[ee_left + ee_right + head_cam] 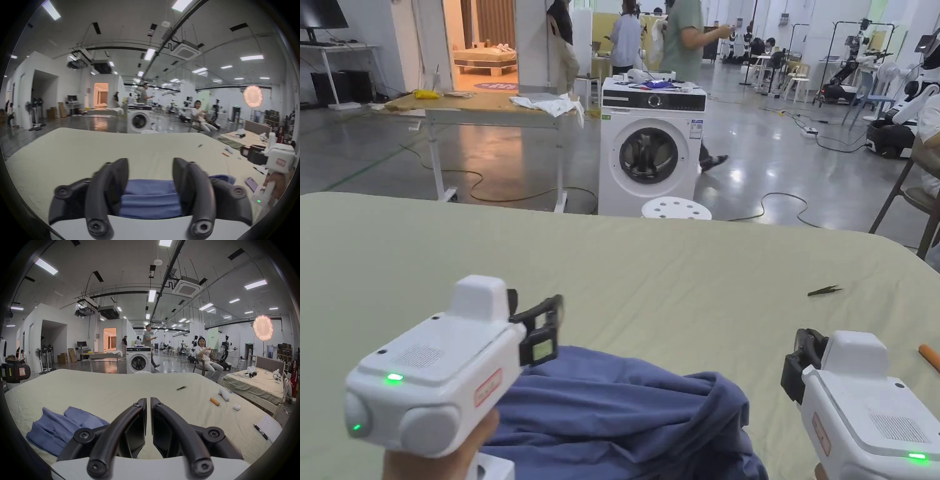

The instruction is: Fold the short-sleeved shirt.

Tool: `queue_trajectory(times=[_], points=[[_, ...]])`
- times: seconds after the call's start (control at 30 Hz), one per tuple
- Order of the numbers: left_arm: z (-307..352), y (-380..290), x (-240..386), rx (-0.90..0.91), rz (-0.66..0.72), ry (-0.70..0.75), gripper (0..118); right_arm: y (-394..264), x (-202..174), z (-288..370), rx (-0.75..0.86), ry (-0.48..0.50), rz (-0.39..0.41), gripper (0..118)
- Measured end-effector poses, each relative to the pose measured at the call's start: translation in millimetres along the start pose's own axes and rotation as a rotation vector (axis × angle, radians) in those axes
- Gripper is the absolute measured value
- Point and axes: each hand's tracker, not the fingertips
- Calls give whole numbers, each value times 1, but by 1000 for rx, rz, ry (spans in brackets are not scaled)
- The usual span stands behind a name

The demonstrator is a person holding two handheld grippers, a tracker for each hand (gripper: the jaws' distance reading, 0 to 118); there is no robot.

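The short-sleeved shirt (pixel 625 419) is blue and lies crumpled in a heap at the near edge of the table (pixel 612 262), which is covered in pale green cloth. My left gripper (pixel 542 330) hovers above the shirt's left part. In the left gripper view this gripper (pixel 151 164) is open, and the shirt (pixel 149 199) lies below the gap, touched by neither jaw. My right gripper (pixel 804 357) is held to the right of the heap, clear of it. In the right gripper view it (pixel 148 400) is shut on nothing, with the shirt (pixel 61 426) off to its left.
On the table's right part lie a thin black tool (pixel 824 290), an orange cylinder (pixel 929 356), small white items (pixel 224 394), and paper with a pen (pixel 267 426). Beyond the far edge stand a white stool (pixel 675 209) and a washing machine (pixel 652 150). People move in the background.
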Motion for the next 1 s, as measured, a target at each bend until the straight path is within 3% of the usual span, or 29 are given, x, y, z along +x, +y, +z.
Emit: queue_trajectory(times=[0.07, 0.13, 0.17, 0.4, 0.7, 0.77, 0.8, 0.87, 0.9, 0.93, 1.0], points=[[17, -7, -15, 9, 14, 65, 32, 3, -6, 2, 15, 7, 10, 4], [31, -15, -27, 8, 27, 117, 3, 6, -11, 3, 26, 16, 4, 4], [39, -18, -33, 5, 23, 143, 0, 8, -13, 4, 28, 22, -2, 4], [39, -44, -78, -129, 91, 193, 0, 7, -21, -1, 12, 50, -5, 4], [-52, -66, -163, -436, 202, 208, 0, -3, -17, -6, -32, 52, 9, 4], [-69, -68, -168, -494, 226, 192, 9, -5, -13, -7, -43, 45, 7, 4], [-78, -70, -171, -522, 232, 195, 23, -6, -12, -7, -49, 41, 10, 4], [-97, -73, -176, -597, 238, 198, 73, -9, -8, -8, -60, 28, 24, 4], [-103, -77, -177, -627, 244, 204, 85, -10, -6, -8, -63, 26, 29, 4], [-111, -84, -178, -662, 260, 207, 93, -11, -4, -9, -70, 22, 35, 4], [-119, -90, -176, -739, 265, 243, 94, -14, 0, -10, -84, 11, 42, 4]])
